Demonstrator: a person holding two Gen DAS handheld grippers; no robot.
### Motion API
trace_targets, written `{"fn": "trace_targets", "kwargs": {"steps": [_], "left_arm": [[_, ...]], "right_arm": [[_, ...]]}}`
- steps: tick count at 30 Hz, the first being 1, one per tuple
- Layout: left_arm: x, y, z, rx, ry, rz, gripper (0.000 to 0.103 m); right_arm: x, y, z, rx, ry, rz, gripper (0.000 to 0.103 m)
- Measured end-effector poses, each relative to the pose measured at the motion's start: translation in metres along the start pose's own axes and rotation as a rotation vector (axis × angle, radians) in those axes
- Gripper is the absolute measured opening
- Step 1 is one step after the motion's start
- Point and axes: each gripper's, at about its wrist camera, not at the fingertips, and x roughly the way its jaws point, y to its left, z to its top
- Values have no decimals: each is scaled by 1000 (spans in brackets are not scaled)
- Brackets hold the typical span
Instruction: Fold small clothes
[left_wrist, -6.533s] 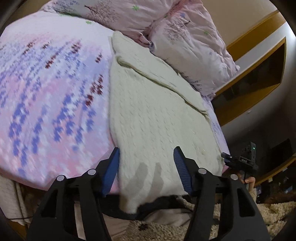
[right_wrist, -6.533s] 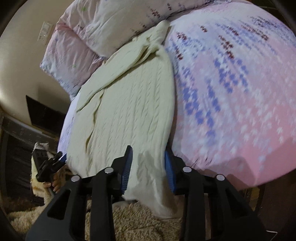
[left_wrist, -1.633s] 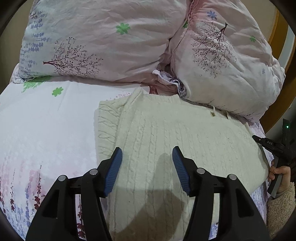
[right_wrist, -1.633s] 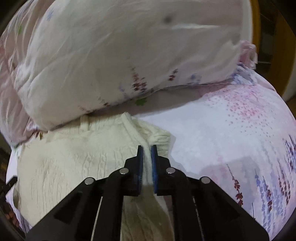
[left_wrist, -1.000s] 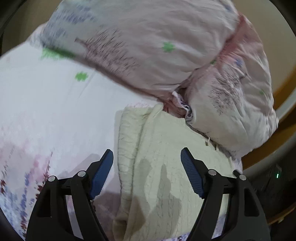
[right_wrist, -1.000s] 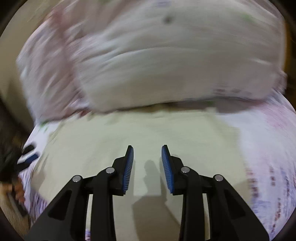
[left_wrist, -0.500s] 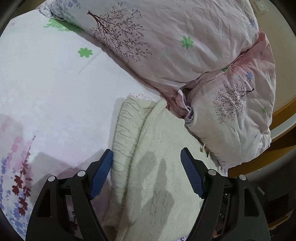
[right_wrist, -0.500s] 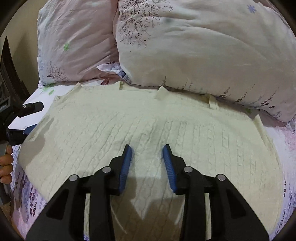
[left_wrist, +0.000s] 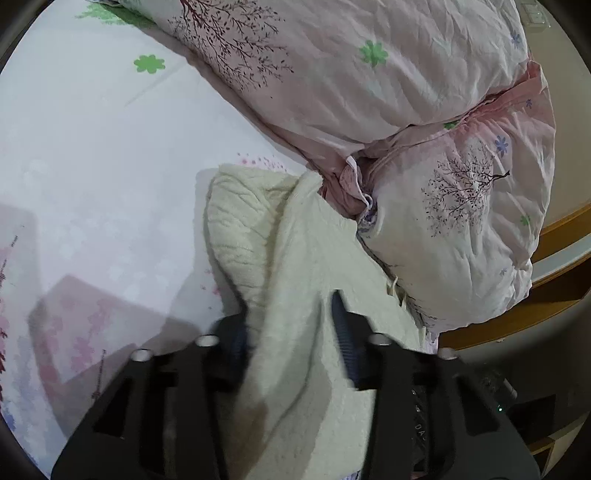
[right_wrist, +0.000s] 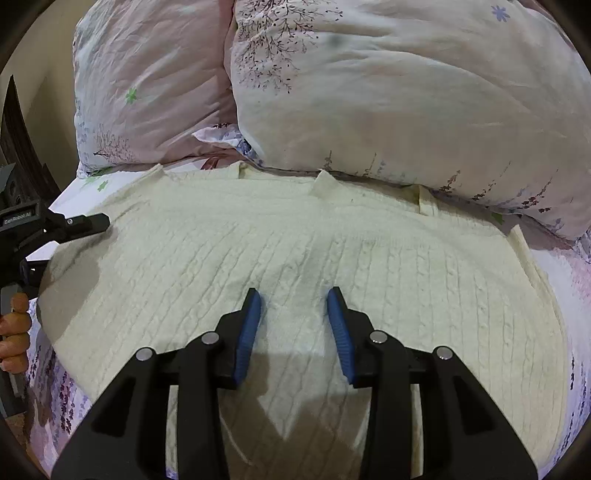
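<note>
cream cable-knit sweater (right_wrist: 295, 251): flat on bed (left_wrist: 92, 166), against pillows (right_wrist: 369, 92), folded once. left gripper (left_wrist: 290, 314): jaws part open, side edge bunched between, grip uncertain. right gripper (right_wrist: 293, 314): open, empty, above the knit. step: second fold. next: carry edge across.

A bed (left_wrist: 92, 177) covered in a white sheet printed with pink, purple and green flowers carries everything. 2 pale pink pillows (right_wrist: 388, 96) with tree and flower prints lie side by side at its head. A cream cable-knit sweater (right_wrist: 295, 251), folded, lies flat on the sheet just below the pillows, its top edge touching them and 1 side near the bed's edge.
</note>
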Motion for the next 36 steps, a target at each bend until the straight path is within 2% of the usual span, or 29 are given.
{"fn": "trace_targets", "kwargs": {"steps": [3, 7, 11, 19, 24, 29, 31, 36], "left_arm": [[-5, -10, 0, 19, -18, -15, 24], [-18, -41, -3, 80, -58, -46, 22], [-24, -76, -11, 138, -82, -77, 21], [-11, -156, -42, 248, -77, -138, 20], [14, -206, -70, 316, -44, -162, 20], [63, -245, -110, 405, 35, -135, 18], [87, -252, -126, 438, 73, -110, 12], [132, -260, -157, 492, 168, -57, 12]], "right_arm": [[-1, 1, 1, -8, 1, 1, 40], [-13, -23, 4, 117, 8, 121, 56], [-36, -52, 1, 186, -27, 124, 65], [-71, -121, -17, 327, -70, 106, 67], [-92, -160, -30, 411, -83, 92, 66], [-98, -189, -43, 473, -92, 72, 66], [-97, -200, -46, 488, -88, 66, 66], [-100, -222, -60, 531, -89, 45, 66]]}}
